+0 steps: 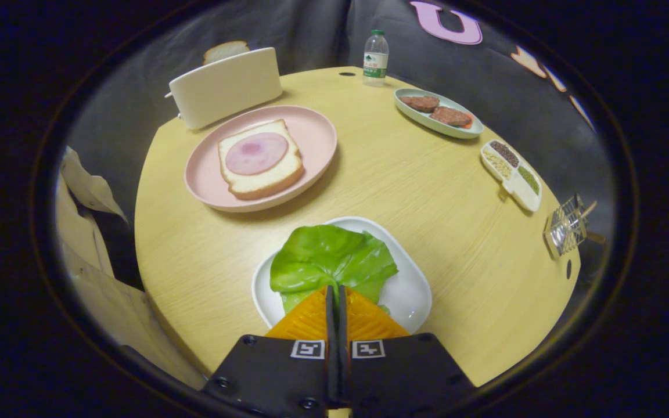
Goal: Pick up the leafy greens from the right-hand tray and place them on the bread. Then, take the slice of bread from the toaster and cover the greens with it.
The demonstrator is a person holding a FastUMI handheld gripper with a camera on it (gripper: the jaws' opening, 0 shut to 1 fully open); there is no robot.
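Gripper view gives me the round wooden tabletop (427,191) first, pale and grained, carrying everything else. On its far left stands the cream toaster (227,87), with a slice of bread (225,50) poking up from its slot. Just in front of the toaster I see the pink plate (317,136), and on it a second bread slice (262,174) lying flat with a round of ham (256,153) on top. Nearer to me sits the white tray (410,290), and the leafy greens (328,258) lie in it, covering most of its left half. My hand-held gripper (335,296) is clenched: the two fingers meet with barely a slit between them, their tips at the near edge of the greens, and I cannot tell whether any leaf is pinched. Across the tabletop to the right I see an oval green dish (462,132) with two brown patties (438,110), then a small divided tray (514,186) of seeds or grains near the edge, and a little wire basket (567,226) beyond it. A plastic water bottle (376,58) stands upright at the far edge.
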